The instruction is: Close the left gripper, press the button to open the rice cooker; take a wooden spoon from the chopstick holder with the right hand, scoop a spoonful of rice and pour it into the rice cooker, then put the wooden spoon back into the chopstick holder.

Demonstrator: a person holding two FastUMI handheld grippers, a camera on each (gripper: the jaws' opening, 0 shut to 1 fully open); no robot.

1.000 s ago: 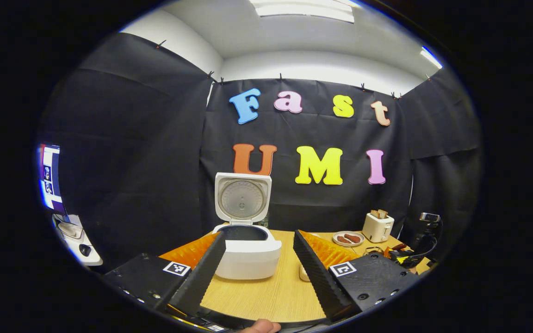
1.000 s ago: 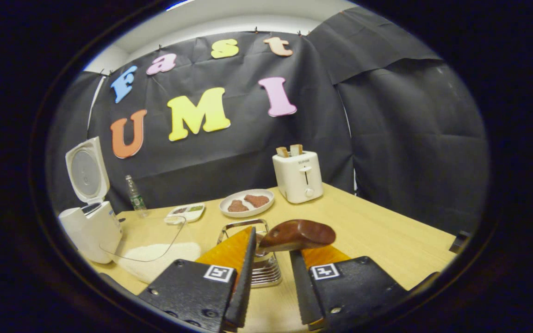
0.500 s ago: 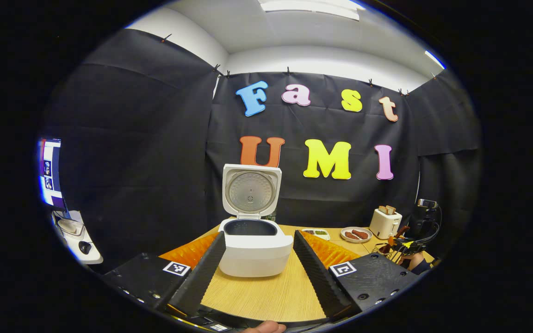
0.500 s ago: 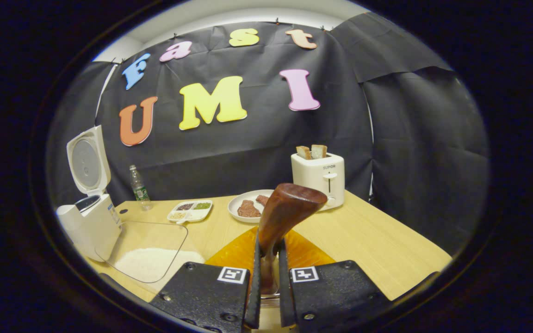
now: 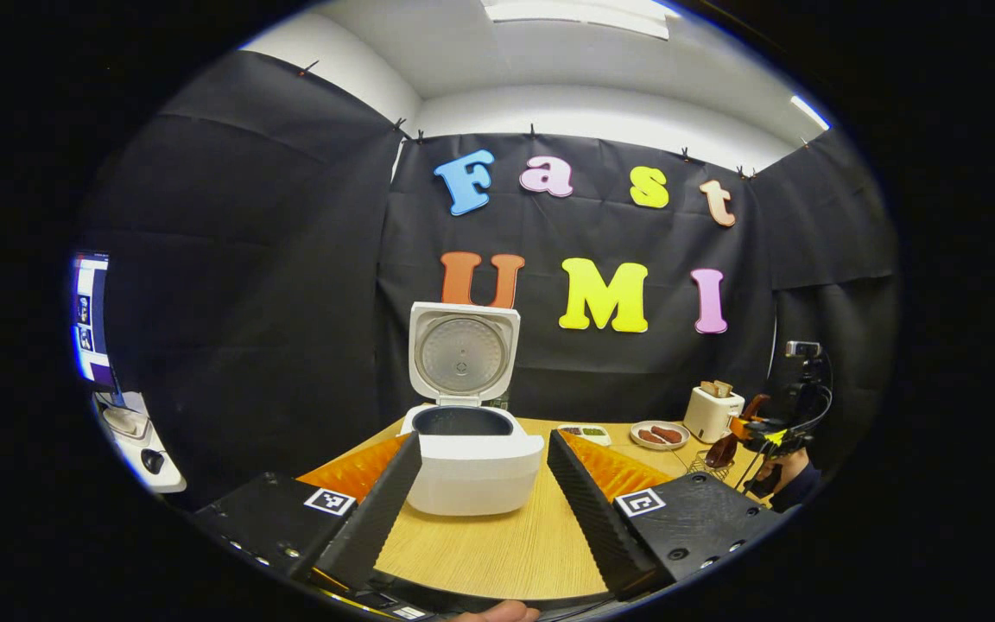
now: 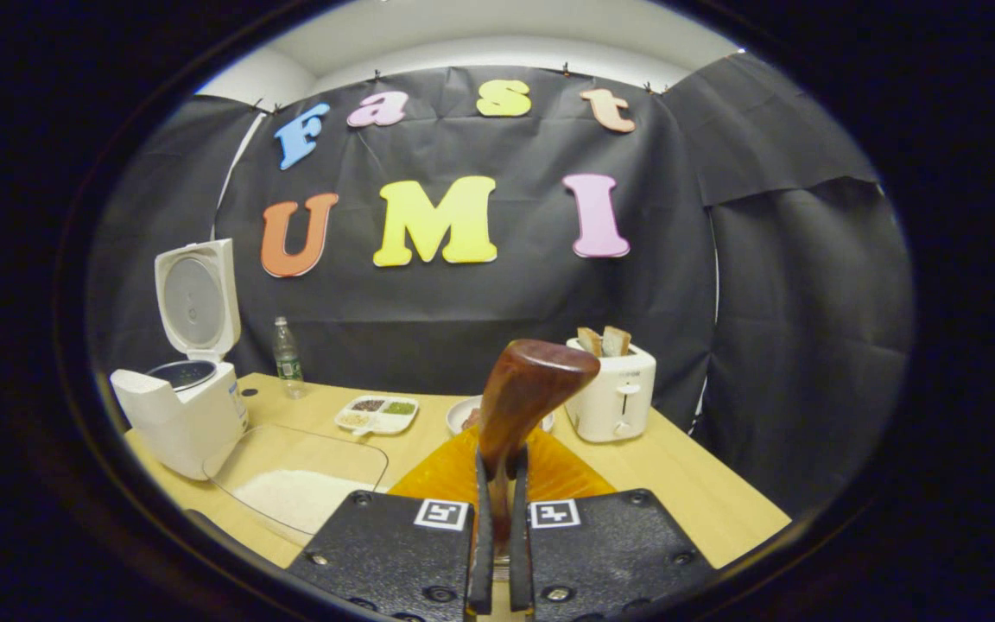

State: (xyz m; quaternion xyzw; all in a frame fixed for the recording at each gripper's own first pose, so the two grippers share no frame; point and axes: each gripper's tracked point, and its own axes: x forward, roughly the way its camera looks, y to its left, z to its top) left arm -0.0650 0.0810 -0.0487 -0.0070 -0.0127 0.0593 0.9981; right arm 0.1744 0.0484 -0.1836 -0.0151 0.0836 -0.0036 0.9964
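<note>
Between the right gripper's (image 6: 497, 518) two black fingers, drawn nearly together, stands the wooden spoon (image 6: 525, 389), pinched on its handle with the dark bowl up and tipped toward the toaster (image 6: 614, 399). By its look the spoon is light, stiff and smoothly finished, so it probably swivels if pinched lightly; a hold on the straight handle below the bowl, as now, looks soundest for scooping. Down to the left lies the clear tray of rice (image 6: 303, 484), just beside the rice cooker (image 6: 182, 415), whose lid stands upright and open. From the left gripper view, the left gripper (image 5: 482, 497) has its fingers spread wide and holds nothing, with the cooker on the table (image 5: 497, 544) ahead between them. Far right there, the chopstick holder (image 5: 709, 465) sits below the spoon's dark shape.
</note>
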